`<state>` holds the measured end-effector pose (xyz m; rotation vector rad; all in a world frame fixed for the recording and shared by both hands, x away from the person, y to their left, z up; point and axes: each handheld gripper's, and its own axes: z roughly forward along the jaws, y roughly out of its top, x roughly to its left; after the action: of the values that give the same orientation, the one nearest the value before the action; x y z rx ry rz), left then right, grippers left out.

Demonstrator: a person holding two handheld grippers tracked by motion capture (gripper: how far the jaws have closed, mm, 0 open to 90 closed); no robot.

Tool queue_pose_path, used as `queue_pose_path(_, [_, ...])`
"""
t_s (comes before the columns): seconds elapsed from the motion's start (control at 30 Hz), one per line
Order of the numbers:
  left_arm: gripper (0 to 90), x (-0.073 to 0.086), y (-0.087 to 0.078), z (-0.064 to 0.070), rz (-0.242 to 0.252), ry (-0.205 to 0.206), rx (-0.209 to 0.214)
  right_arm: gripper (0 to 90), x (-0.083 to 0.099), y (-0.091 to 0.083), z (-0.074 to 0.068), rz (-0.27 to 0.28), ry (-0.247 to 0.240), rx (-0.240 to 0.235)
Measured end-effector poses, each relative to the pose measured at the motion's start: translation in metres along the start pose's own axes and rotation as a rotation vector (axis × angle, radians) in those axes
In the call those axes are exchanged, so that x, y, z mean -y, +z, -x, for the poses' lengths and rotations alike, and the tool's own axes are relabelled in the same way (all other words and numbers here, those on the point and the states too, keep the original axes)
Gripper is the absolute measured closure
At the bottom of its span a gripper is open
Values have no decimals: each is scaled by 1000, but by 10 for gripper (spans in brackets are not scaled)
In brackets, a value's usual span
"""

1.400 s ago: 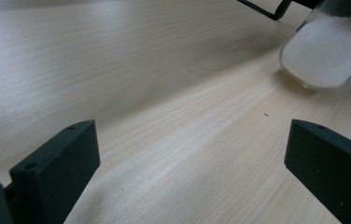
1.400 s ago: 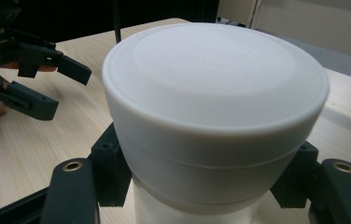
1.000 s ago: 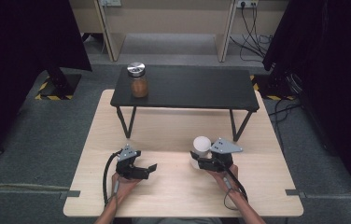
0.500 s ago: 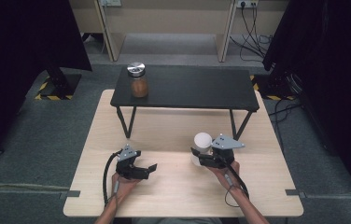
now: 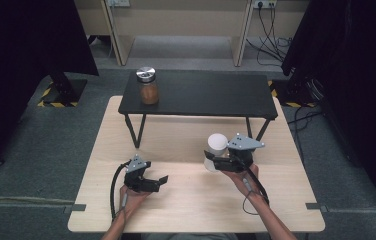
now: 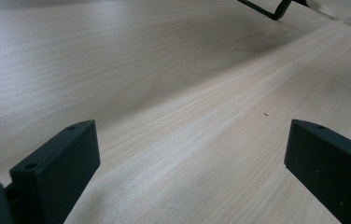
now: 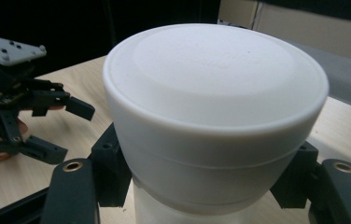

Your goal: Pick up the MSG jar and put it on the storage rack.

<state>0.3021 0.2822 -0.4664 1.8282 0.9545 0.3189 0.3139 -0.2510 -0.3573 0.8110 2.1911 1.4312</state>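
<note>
The right tongs (image 5: 215, 162) are clamped on the white jar (image 5: 216, 150), upright, in front of the black shelf (image 5: 201, 97). The left tongs (image 5: 160, 181) gape empty, left of the jar; right is nearer the shelf.

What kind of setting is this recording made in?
Probably a lab or recording bay rather than a home: a pale wooden table on grey carpet, black curtains at both sides, and hazard-taped stand bases beside loose cables.
</note>
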Motion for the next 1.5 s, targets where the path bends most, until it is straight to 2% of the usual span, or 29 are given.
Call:
queue_pose_path(0.2, [23,0,0,0,0,0,0,356,-20,-3,4,5,7,-12])
queue_pose_path(0.67, [10,0,0,0,1,-5,-2,356,-72,-6,1,6,-15,-33])
queue_pose_path(0.93, [9,0,0,0,2,-5,-3,356,-105,3,-4,12,-31,-38])
queue_pose_path(1.1, [1,0,0,1,2,-6,-8,356,-118,7,-5,25,-31,-36])
queue_pose_path(1.17, [1,0,0,2,1,-2,-11,355,-129,10,-8,26,-37,-27])
queue_pose_path(1.5, [1,0,0,2,1,-2,-10,355,-157,25,-7,24,-23,-3])
